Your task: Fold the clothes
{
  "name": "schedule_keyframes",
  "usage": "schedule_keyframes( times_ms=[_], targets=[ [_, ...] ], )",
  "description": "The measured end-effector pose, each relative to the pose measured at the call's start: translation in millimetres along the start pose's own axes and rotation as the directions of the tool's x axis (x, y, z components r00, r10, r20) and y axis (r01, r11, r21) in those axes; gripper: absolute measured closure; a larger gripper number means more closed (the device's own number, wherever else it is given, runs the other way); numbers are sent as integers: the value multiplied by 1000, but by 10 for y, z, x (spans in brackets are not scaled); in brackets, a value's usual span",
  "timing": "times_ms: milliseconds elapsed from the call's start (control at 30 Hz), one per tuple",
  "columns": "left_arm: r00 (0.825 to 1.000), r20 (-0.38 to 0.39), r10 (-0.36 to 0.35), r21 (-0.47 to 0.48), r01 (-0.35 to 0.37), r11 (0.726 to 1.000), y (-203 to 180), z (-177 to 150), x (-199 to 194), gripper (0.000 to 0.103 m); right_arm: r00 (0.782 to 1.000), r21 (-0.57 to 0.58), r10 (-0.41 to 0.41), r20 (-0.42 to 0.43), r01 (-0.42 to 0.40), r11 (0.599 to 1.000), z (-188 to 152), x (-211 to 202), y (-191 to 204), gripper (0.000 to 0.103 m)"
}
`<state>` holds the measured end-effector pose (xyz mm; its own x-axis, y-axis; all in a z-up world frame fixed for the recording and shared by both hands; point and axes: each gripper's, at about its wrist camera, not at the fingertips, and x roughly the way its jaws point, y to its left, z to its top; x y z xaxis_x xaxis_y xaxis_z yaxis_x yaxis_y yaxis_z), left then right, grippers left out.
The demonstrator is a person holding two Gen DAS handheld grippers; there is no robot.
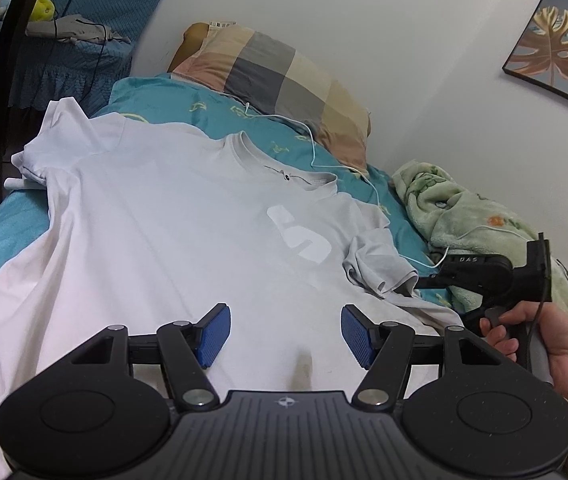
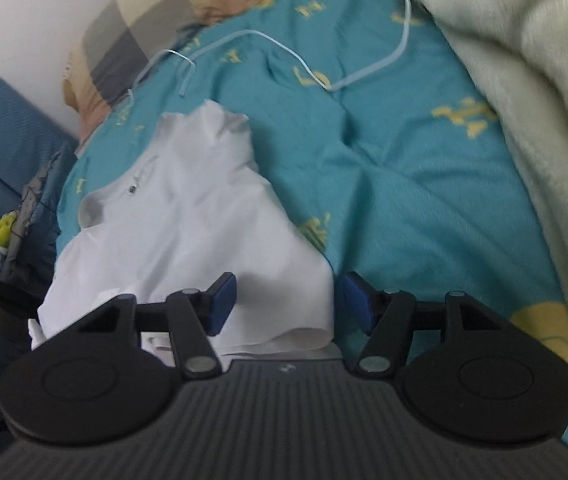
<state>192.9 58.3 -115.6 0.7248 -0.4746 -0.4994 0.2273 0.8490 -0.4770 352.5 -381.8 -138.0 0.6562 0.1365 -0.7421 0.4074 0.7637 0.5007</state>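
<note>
Teal bedsheet carries the white T-shirt, spread flat below the checked pillow for folding. Left gripper hovers over the T-shirt's hem, jaws apart and empty. Right gripper, also parted, straddles its side edge, pads seemingly not pressing.

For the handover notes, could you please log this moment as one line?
stage: sleeve fold | left tongs: open over white T-shirt | right tongs: open, shirt edge between, unpressed | surface: teal bedsheet
</note>
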Motion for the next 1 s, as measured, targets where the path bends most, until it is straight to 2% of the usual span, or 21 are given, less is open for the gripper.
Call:
schedule_keyframes(
  times_ms=[33, 67, 133, 233, 300, 400, 500, 567, 667, 733, 767, 867, 900, 933, 967, 1000],
  targets=[
    [1000, 0, 2, 1, -2, 1000, -1, -2, 0, 39, 1000, 8, 3, -7, -3, 1000, -14, 22, -2, 60],
    [1000, 1, 3, 2, -3, 1000, -4, -6, 0, 39, 1000, 12, 2, -10, -1, 1000, -25, 35, 4, 85],
    [1000, 1, 3, 3, -3, 1000, -6, -9, -2, 39, 999, -49, -38, 27, 39, 998, -4, -41, 113, 94],
    [1000, 1, -2, 5, 2, 1000, -9, -10, -9, 39, 988, -196, -89, 128, 113, 974, 92, -209, 357, 98],
    [1000, 9, -10, 8, 10, 1000, -20, -7, -33, 39, 970, -319, -102, 223, 171, 932, 242, -342, 567, 98],
    [1000, 7, -20, 10, 20, 1000, -37, -16, -38, 39, 913, -426, -143, 382, 312, 850, 513, -469, 751, 98],
    [1000, 0, -25, 20, 25, 999, -51, -29, -23, 39, 836, -460, -214, 505, 470, 754, 829, -405, 736, 98],
    [1000, -6, -28, 25, 28, 999, -48, -35, -2, 39, 797, -458, -281, 534, 552, 697, 1055, -230, 602, 98],
    [1000, -14, -28, 31, 28, 999, -30, -33, 44, 39, 767, -460, -381, 516, 623, 632, 1301, 81, 322, 98],
    [999, -20, -27, 31, 28, 999, -12, -29, 78, 39, 759, -469, -418, 500, 643, 606, 1385, 276, 172, 97],
    [999, -24, -26, 27, 27, 999, -1, -26, 99, 39, 775, -459, -410, 481, 621, 636, 1412, 310, 103, 97],
    [999, -34, -22, 27, 23, 999, 23, -23, 143, 39, 849, -364, -311, 428, 476, 800, 1423, 242, -37, 95],
    [999, -36, -20, 28, 21, 999, 26, -22, 150, 39, 859, -321, -283, 426, 436, 841, 1408, 176, -60, 94],
    [999, -36, -20, 28, 21, 999, 28, -18, 148, 39, 863, -284, -262, 432, 406, 869, 1387, 110, -75, 85],
    [999, -35, -22, 26, 23, 999, 27, -16, 138, 39, 865, -254, -240, 441, 377, 891, 1347, 29, -53, 71],
    [999, -33, -24, 24, 25, 999, 22, -14, 125, 39, 868, -235, -213, 449, 344, 909, 1286, -65, -45, 63]
  ],
)
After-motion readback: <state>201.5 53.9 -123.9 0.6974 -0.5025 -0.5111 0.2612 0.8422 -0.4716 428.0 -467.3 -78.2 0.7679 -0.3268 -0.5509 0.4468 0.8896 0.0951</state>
